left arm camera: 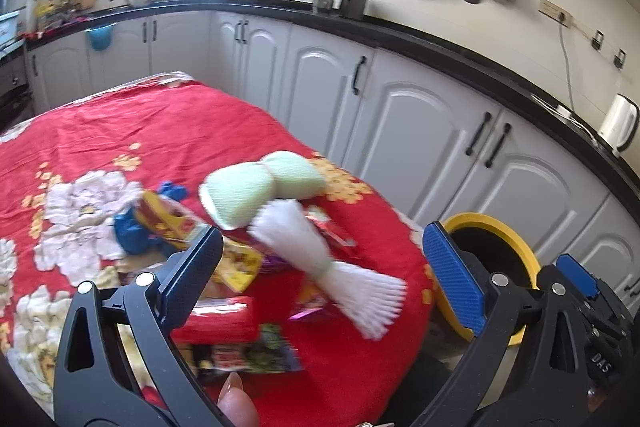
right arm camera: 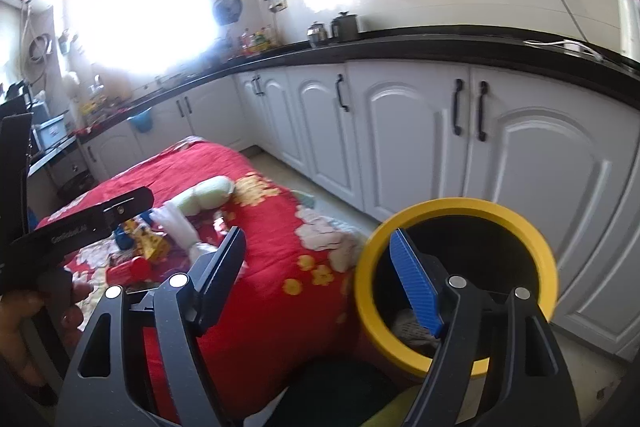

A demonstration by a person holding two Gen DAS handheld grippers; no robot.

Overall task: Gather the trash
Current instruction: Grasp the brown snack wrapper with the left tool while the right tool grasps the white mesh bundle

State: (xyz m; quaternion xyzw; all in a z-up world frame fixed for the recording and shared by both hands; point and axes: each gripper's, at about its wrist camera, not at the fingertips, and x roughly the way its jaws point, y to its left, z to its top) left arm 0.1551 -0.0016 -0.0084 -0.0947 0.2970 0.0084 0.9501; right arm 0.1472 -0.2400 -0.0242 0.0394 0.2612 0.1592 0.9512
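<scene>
A yellow-rimmed bin (right arm camera: 456, 283) stands on the floor by the right edge of the red-clothed table (left arm camera: 160, 131); it also shows in the left wrist view (left arm camera: 490, 271). Trash lies on the table: a white bundle of straws (left arm camera: 324, 259), pale green slippers (left arm camera: 260, 187), a blue bag (left arm camera: 132, 227), yellow and red wrappers (left arm camera: 236, 263) and a red packet (left arm camera: 224, 319). My left gripper (left arm camera: 324, 275) is open and empty above this pile. My right gripper (right arm camera: 320, 283) is open and empty, one finger over the bin mouth. Something pale lies inside the bin (right arm camera: 408, 323).
White cabinets (right arm camera: 400, 131) under a black counter (left arm camera: 440, 43) run close behind the bin and table. A white kettle (left arm camera: 620, 123) stands on the counter at right. The other gripper's body (right arm camera: 80, 223) shows at left in the right wrist view.
</scene>
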